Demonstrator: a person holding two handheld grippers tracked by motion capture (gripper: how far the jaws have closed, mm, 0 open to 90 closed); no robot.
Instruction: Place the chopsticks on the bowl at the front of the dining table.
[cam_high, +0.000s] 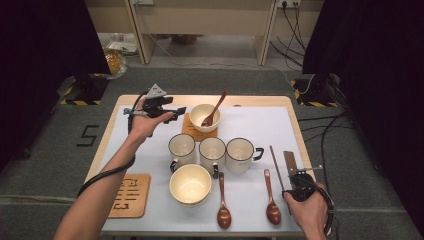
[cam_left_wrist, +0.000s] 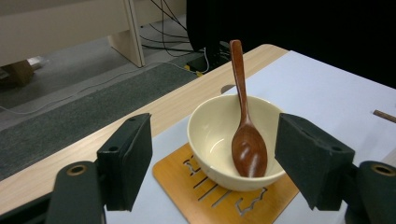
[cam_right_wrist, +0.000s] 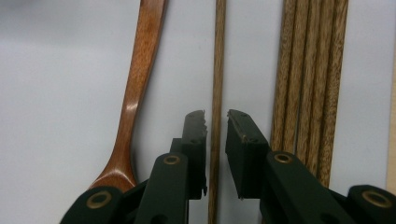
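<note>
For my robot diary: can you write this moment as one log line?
left gripper: open, facing spoon-in-bowl | right gripper: jaws astride single chopstick, not clamped

High view looked forward and down over the whole bench (cam_high: 250, 125) from the person's side. Left gripper view sat low and close, facing the bowl (cam_left_wrist: 224, 140) holding a spoon (cam_left_wrist: 247, 140), also seen from above. Right gripper view pointed down, very near a single chopstick (cam_right_wrist: 217, 70).

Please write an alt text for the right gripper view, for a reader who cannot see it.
The right gripper has its two black jaws set narrowly around a single wooden chopstick lying on the white table cover. A wooden spoon lies to one side, a bundle of chopsticks to the other.
</note>
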